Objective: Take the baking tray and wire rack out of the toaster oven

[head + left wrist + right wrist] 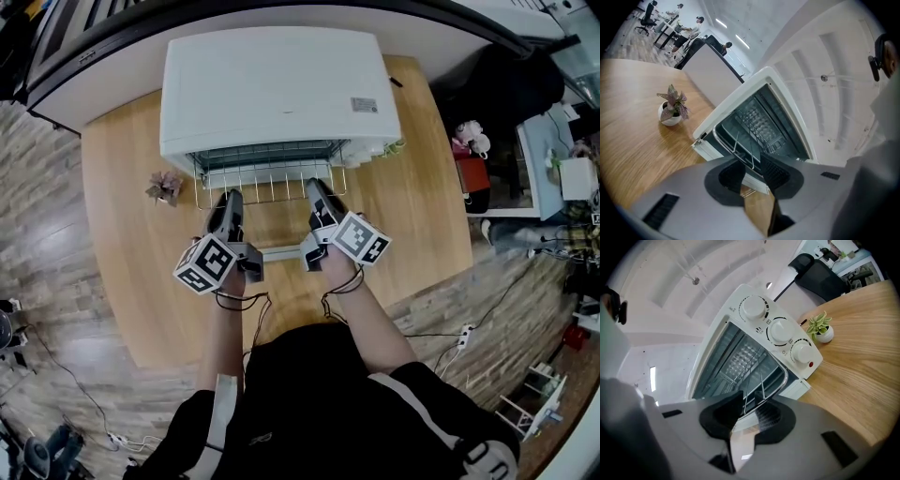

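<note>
Head view gives me the relation that matters. The rack (pixel 272 190) juts part way out of the oven's (pixel 272 84) mouth, with its long axis running across that mouth. Its front edge sits right at my tips and the rest lies ahead of them, toward the oven. The left hand-held gripper (pixel 228 199) is clamped on that edge left of the mouth's middle, and the right hand-held gripper (pixel 315 187) is clamped on it right of the middle. Both are equally near, so I judge the next move to be a straight, even draw away from the oven. The tray (pixel 718 138) appears to sit just under the rack, inside the mouth; I cannot tell whether the jaws pinch its rim too. The rack is a grid of thin bright wire, and the tray is dark with a rounded rim. The oven is smooth white metal on a wood-grain worktop (pixel 122 244).
</note>
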`<action>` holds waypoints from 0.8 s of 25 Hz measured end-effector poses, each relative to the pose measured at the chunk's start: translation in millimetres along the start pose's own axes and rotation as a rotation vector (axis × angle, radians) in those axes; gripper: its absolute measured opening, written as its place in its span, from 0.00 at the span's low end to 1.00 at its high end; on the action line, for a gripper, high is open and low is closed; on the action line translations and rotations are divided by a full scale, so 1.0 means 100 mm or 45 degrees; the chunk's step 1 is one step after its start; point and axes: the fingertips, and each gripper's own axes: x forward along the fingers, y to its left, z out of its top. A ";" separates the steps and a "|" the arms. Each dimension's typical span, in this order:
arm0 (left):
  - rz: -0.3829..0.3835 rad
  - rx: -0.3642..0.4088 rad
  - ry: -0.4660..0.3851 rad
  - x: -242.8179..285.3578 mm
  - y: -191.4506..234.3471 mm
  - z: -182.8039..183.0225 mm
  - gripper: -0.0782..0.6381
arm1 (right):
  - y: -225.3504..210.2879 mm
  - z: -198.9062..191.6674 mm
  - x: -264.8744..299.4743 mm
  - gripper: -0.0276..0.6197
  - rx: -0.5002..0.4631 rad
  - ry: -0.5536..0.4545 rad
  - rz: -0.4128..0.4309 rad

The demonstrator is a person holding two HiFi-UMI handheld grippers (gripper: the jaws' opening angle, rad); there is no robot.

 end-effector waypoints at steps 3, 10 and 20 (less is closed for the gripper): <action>-0.005 0.009 0.013 -0.09 -0.02 -0.04 0.26 | 0.02 -0.04 -0.09 0.17 -0.001 -0.006 0.001; -0.055 -0.024 0.028 -0.17 -0.05 -0.05 0.25 | 0.01 0.02 -0.17 0.25 -0.022 -0.037 0.009; -0.017 -0.017 0.041 -0.24 -0.05 -0.10 0.25 | -0.15 0.15 -0.25 0.14 -0.018 -0.018 -0.021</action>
